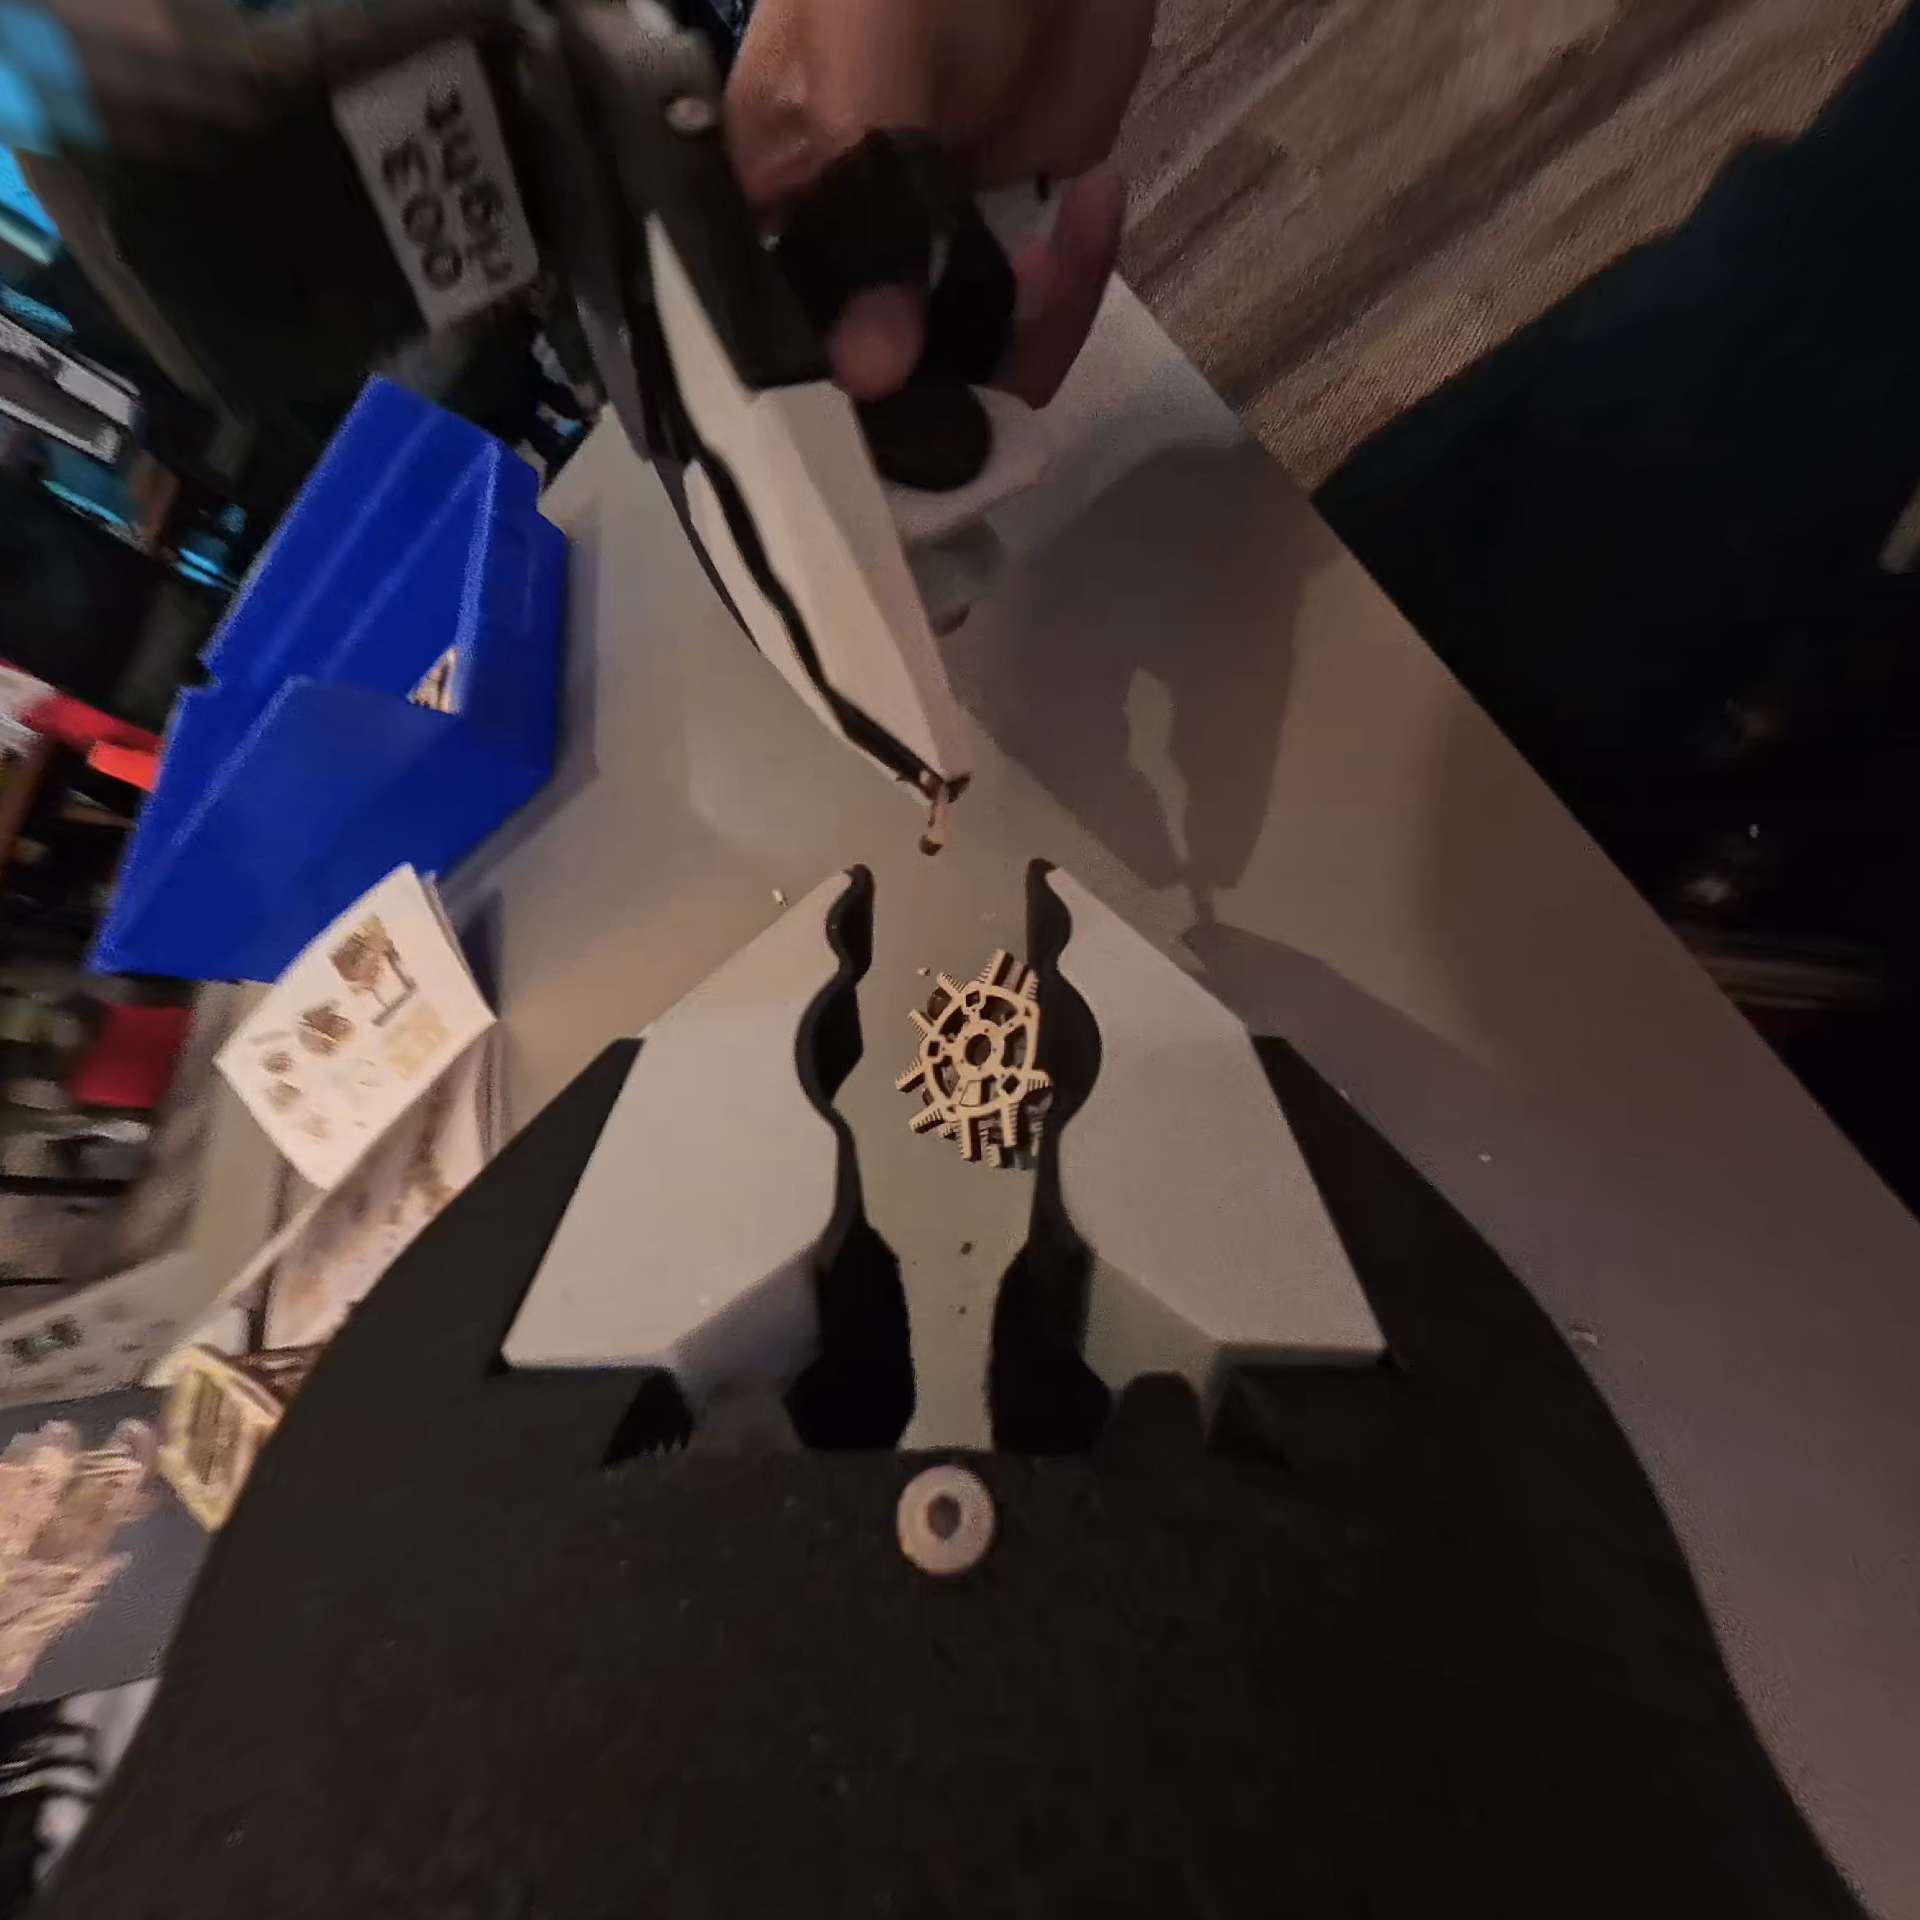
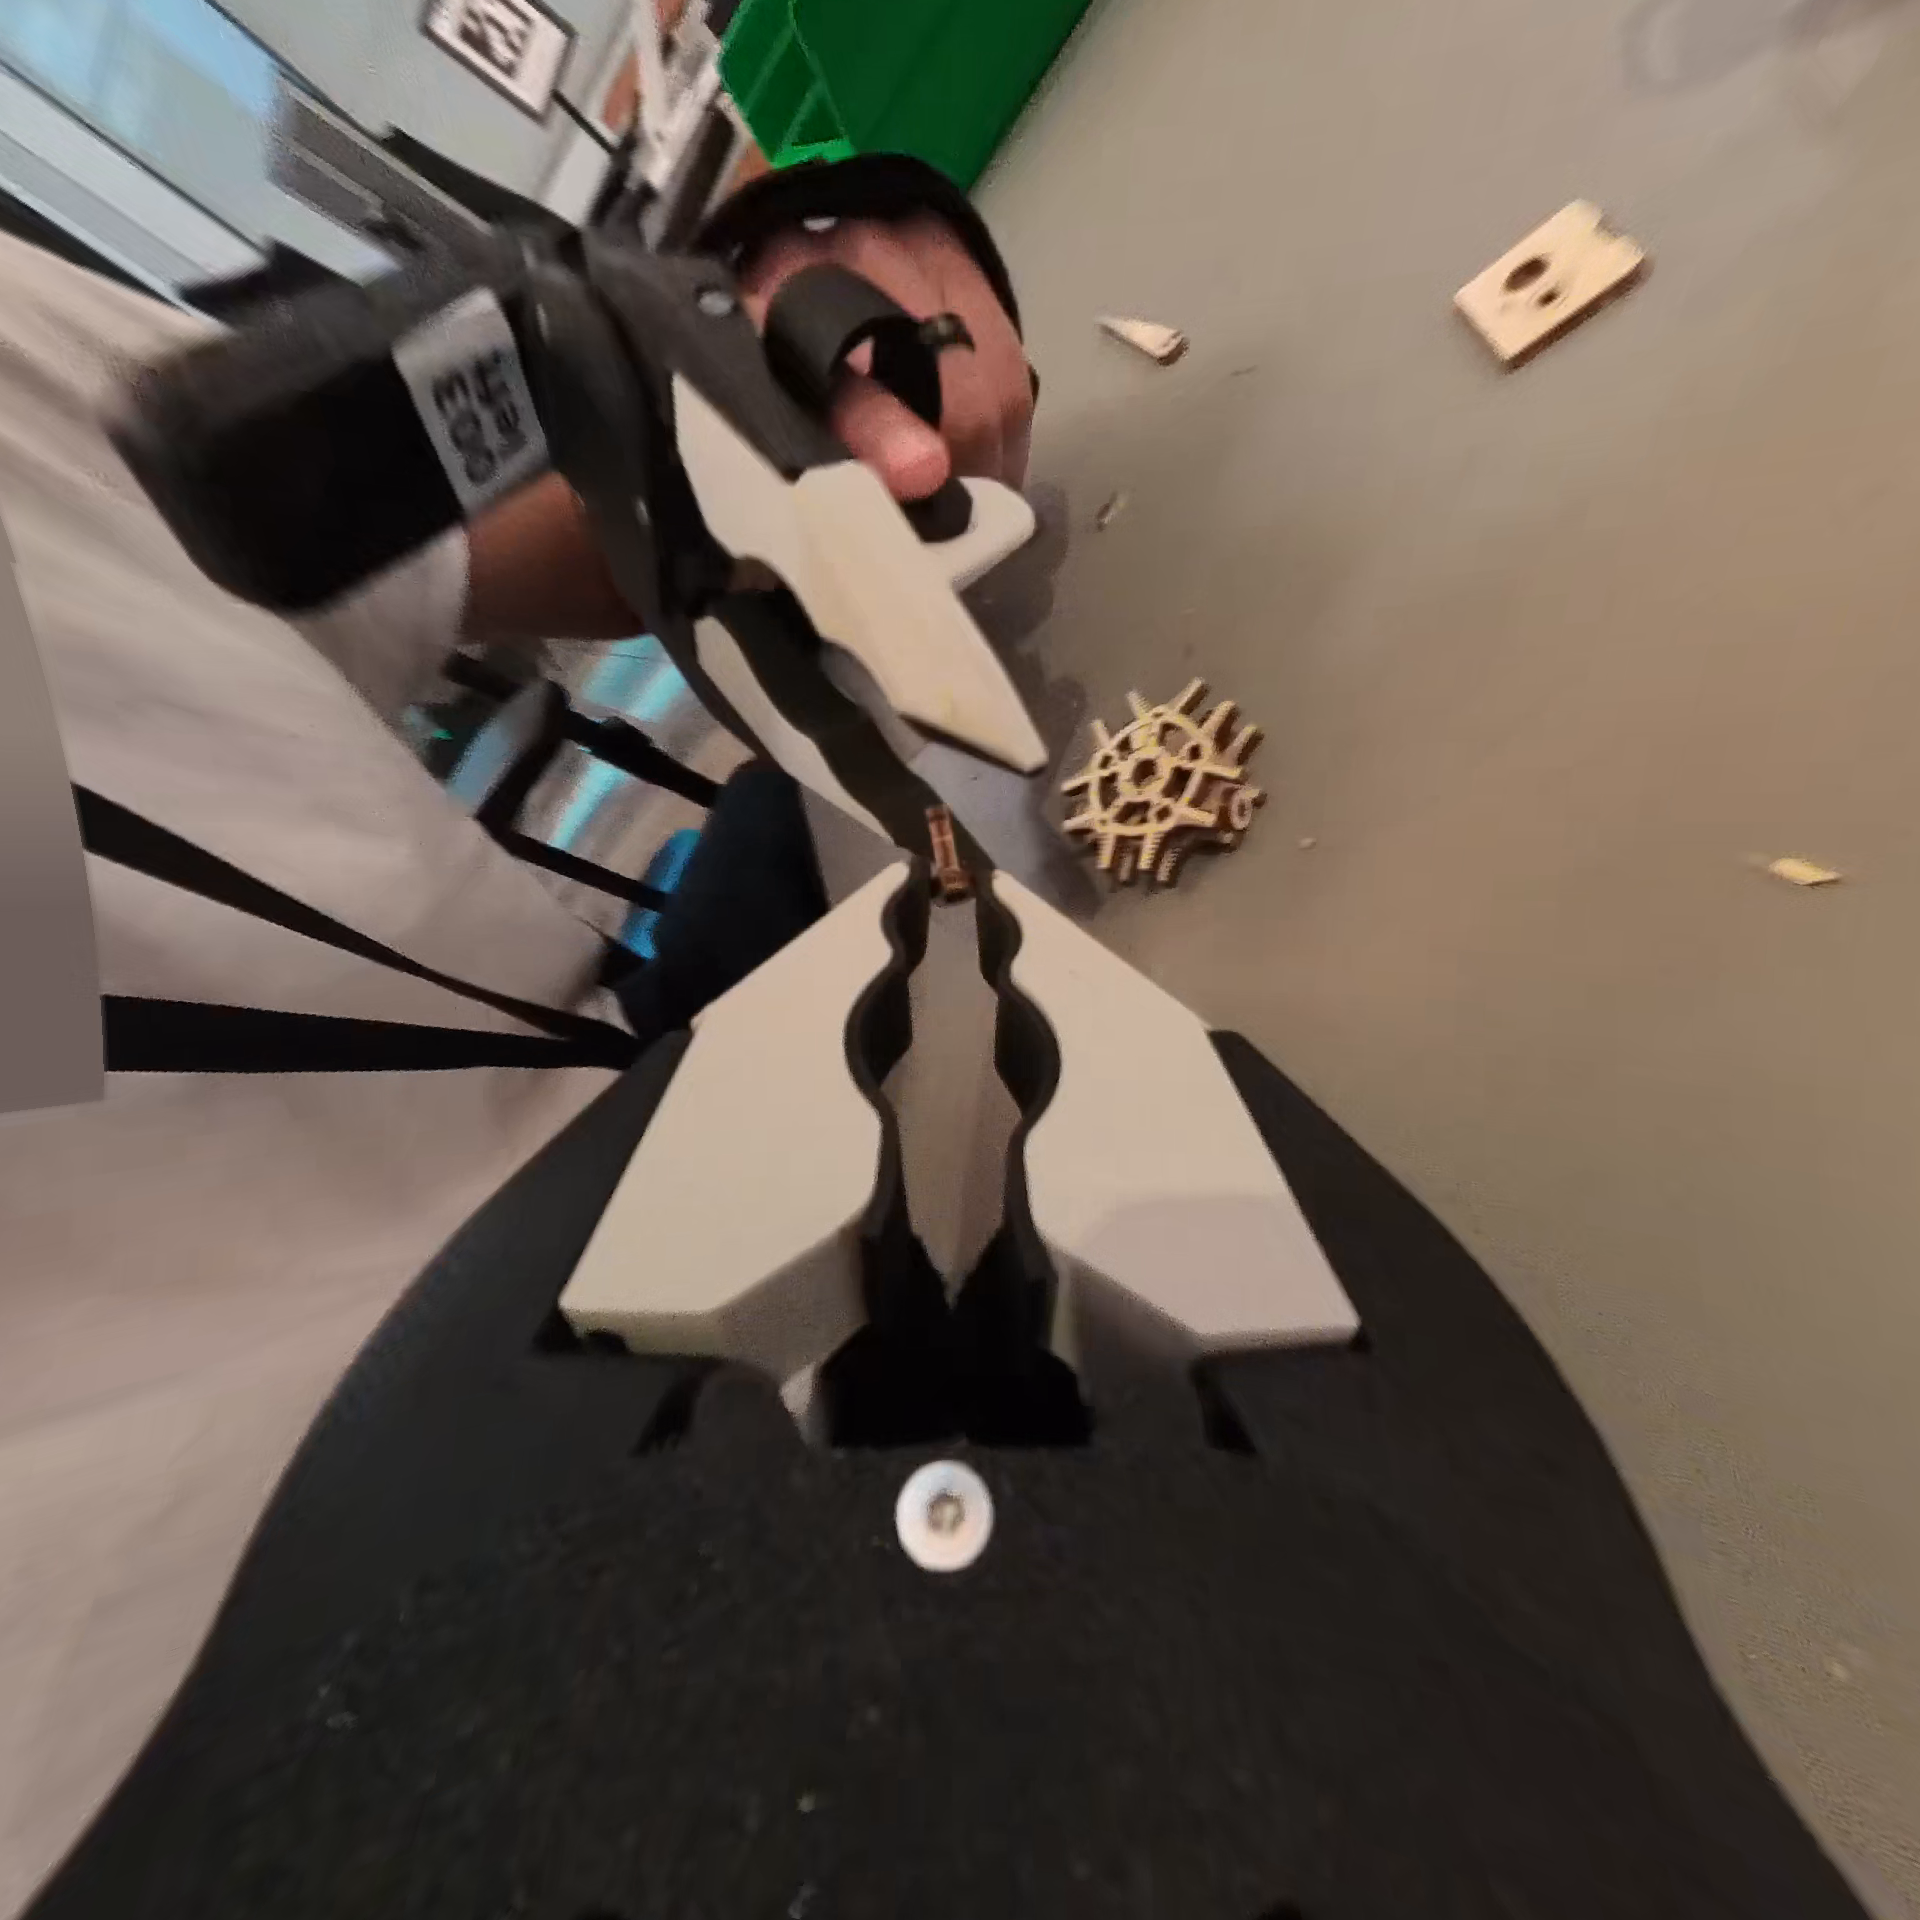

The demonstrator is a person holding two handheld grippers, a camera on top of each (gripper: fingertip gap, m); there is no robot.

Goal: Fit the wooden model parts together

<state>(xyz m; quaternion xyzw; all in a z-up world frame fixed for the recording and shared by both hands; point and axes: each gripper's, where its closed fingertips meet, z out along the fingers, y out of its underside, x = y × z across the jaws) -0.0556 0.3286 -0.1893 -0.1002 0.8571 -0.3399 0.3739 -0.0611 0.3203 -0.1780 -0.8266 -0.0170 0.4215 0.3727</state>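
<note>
A round wooden gear-like assembly [image 1: 977, 1060] lies on the grey table [image 1: 1195, 1299]. It sits between the fingers of my left gripper [image 1: 948, 883], which is open and empty, close against the right-hand finger. In the right wrist view the assembly [image 2: 1164, 800] lies just right of a white finger [image 2: 914, 644] of the left gripper. My right gripper [image 2: 948, 881] is shut on a small wooden pin [image 2: 948, 847] at its fingertips. In the left wrist view the right gripper [image 1: 940, 784] comes down from above, with the pin [image 1: 933, 826] just beyond the left fingertips.
A blue bin [image 1: 343, 727] and an instruction leaflet [image 1: 353, 1029] lie left, with more wooden parts [image 1: 208, 1423] nearby. A green bin [image 2: 894, 83] stands at the back. A wooden plate with holes [image 2: 1548, 281] and wood scraps [image 2: 1803, 871] lie on the table. My left and right fingertips are right by each other.
</note>
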